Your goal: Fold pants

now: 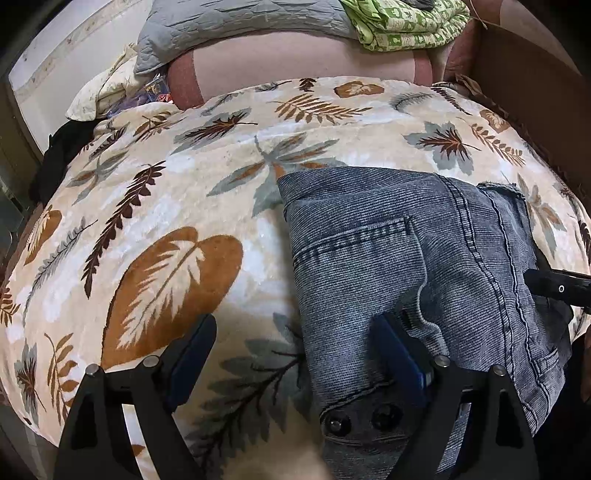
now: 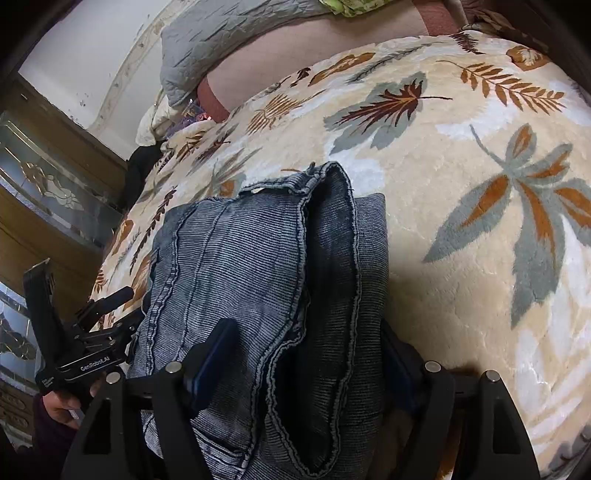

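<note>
Folded blue-grey denim pants (image 1: 413,266) lie on a cream leaf-print blanket (image 1: 166,206) on a bed. My left gripper (image 1: 295,343) is open; its right finger (image 1: 399,354) rests on the pants' left part, its left finger (image 1: 192,350) over the blanket. In the right wrist view the pants (image 2: 258,266) lie as a stacked bundle between the wide-apart fingers of my right gripper (image 2: 314,354). The left finger (image 2: 214,350) sits on the denim; the right finger is mostly hidden behind the fold. The left gripper's body (image 2: 85,347) shows at the left, held by a hand.
A grey quilted pillow (image 1: 229,29) and a green patterned cloth (image 1: 402,26) lie at the head of the bed. A pink sheet (image 1: 295,59) shows beyond the blanket. A wooden and glass cabinet (image 2: 44,192) stands left of the bed.
</note>
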`<action>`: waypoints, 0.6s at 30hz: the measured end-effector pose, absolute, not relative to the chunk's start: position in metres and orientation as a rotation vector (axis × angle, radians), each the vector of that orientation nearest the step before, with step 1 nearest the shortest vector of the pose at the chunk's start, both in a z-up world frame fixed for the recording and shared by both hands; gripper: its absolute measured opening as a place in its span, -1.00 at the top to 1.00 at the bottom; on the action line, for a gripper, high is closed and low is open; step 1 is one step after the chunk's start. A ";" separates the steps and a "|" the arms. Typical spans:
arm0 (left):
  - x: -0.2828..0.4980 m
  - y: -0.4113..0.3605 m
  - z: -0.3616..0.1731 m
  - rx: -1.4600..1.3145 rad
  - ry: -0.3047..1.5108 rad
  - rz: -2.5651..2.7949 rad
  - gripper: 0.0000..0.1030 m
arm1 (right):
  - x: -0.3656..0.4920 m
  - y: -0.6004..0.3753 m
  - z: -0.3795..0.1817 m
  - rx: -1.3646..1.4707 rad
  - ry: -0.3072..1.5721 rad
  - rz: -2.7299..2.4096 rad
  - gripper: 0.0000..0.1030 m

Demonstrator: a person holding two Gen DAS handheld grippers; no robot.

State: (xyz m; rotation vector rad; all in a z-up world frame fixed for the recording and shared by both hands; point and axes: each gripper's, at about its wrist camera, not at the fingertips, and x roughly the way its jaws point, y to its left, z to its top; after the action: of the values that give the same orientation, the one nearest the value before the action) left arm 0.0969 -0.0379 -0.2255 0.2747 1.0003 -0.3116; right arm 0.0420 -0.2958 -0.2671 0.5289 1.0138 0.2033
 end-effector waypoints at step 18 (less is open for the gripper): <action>0.093 -0.027 -0.218 0.242 1.019 -0.303 -0.72 | 0.044 -0.294 -0.267 0.522 1.014 0.212 -0.62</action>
State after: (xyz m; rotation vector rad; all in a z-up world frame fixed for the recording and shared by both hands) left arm 0.0928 -0.0273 -0.2183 0.2417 1.0191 -0.3030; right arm 0.0440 -0.2938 -0.2672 0.5217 1.0143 0.2123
